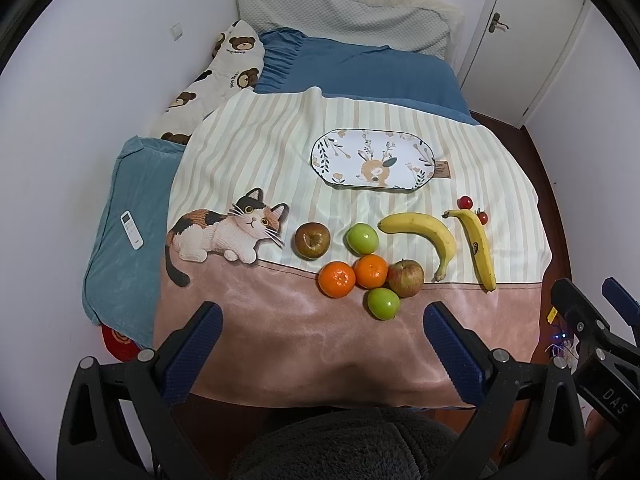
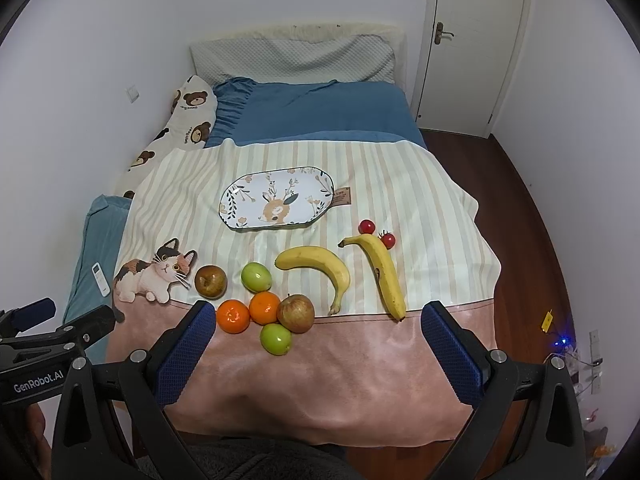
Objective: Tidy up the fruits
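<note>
Fruit lies on a striped blanket (image 1: 256, 148) on a bed: a brown apple (image 1: 312, 240), two green apples (image 1: 362, 239) (image 1: 383, 303), two oranges (image 1: 337, 279) (image 1: 371, 271), a red-yellow apple (image 1: 406, 278), two bananas (image 1: 424, 236) (image 1: 478, 246) and two cherry tomatoes (image 1: 465, 202) (image 1: 483, 217). Beyond them sits an empty oval deer-print plate (image 1: 372, 160) (image 2: 277, 198). My left gripper (image 1: 322, 346) hovers open over the blanket's near pink edge. My right gripper (image 2: 318, 346) is open too, just short of the fruit cluster (image 2: 264, 308).
A white remote (image 1: 131, 229) lies on a blue pillow (image 1: 120, 256) at the left. Bear-print pillow (image 1: 224, 76) and grey pillow (image 1: 344, 16) are at the bed's head. A white door (image 2: 476, 40) and wooden floor (image 2: 532, 216) are to the right, with cables (image 2: 568, 344).
</note>
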Demonstrator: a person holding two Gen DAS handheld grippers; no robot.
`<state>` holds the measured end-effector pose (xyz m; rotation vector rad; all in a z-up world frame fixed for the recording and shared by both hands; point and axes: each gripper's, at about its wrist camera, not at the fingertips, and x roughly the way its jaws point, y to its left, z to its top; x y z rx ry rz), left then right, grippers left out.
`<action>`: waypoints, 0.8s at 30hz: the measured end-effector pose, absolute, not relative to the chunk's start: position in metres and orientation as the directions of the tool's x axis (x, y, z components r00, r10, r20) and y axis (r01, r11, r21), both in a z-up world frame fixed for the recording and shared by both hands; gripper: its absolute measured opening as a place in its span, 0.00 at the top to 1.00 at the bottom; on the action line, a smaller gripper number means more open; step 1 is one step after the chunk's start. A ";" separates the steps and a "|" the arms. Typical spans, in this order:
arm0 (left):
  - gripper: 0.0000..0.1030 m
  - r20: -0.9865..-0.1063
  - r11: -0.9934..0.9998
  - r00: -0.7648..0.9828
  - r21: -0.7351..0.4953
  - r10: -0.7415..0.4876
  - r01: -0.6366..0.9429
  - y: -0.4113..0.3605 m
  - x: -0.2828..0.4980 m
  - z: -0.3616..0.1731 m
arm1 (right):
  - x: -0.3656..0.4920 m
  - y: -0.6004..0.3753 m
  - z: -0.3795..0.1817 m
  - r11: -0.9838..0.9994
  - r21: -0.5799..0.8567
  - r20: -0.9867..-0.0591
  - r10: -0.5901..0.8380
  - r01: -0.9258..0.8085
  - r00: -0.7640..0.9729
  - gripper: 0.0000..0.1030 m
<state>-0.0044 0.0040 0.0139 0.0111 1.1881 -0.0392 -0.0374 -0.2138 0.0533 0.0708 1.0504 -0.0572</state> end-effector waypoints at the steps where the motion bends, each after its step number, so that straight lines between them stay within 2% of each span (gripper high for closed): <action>1: 0.00 -0.927 0.999 0.373 -0.013 -0.026 0.037 0.004 -0.004 0.015 | -0.038 -0.214 0.054 0.996 0.031 -0.868 -0.013 0.081 0.497 0.00; 24: 0.00 -0.920 0.999 0.391 -0.020 -0.035 0.044 -0.001 -0.006 0.021 | -0.039 -0.214 0.065 0.995 0.058 -0.853 0.004 0.087 0.522 0.00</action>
